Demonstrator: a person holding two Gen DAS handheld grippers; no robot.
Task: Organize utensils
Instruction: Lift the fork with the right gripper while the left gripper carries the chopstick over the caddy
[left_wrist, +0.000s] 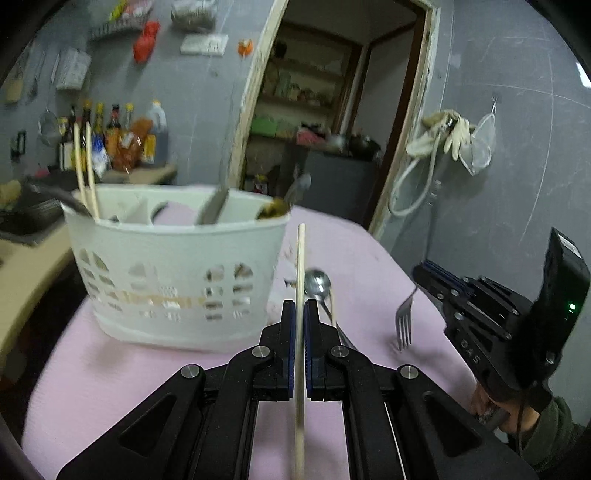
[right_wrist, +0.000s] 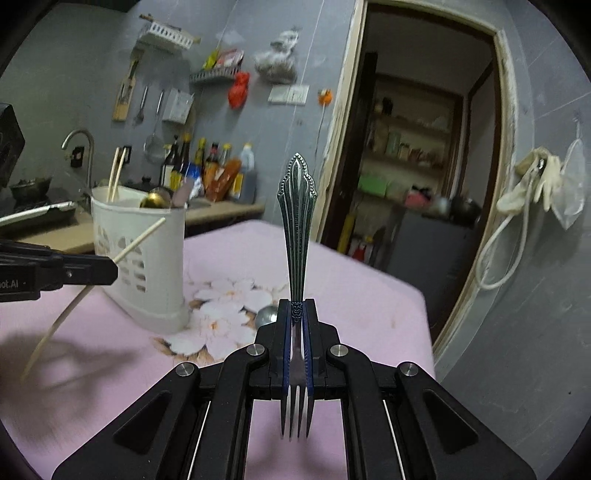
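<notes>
Utensil caddy (left_wrist: 177, 266): white, slotted, on the pink tablecloth (left_wrist: 110, 369); already holds chopsticks and spoons.
Chopstick (left_wrist: 301, 295): clamped in left gripper (left_wrist: 300, 317), jaws clenched, tip up.
Spoon (left_wrist: 318, 286): loose on the cloth, just beyond the left fingers.
Fork (right_wrist: 297, 236): pinched at the neck by right gripper (right_wrist: 296, 317), handle up, tines toward the camera.
Advice: carry each over its own compartment, lower upright, then release.

We see bare pink tablecloth (left_wrist: 110, 369) open before the white caddy (left_wrist: 177, 280), whose upright chopsticks (left_wrist: 86, 173) and handles (crowding its mouth) bar entry from above. A spoon (left_wrist: 317, 286) lies just right of it.
</notes>
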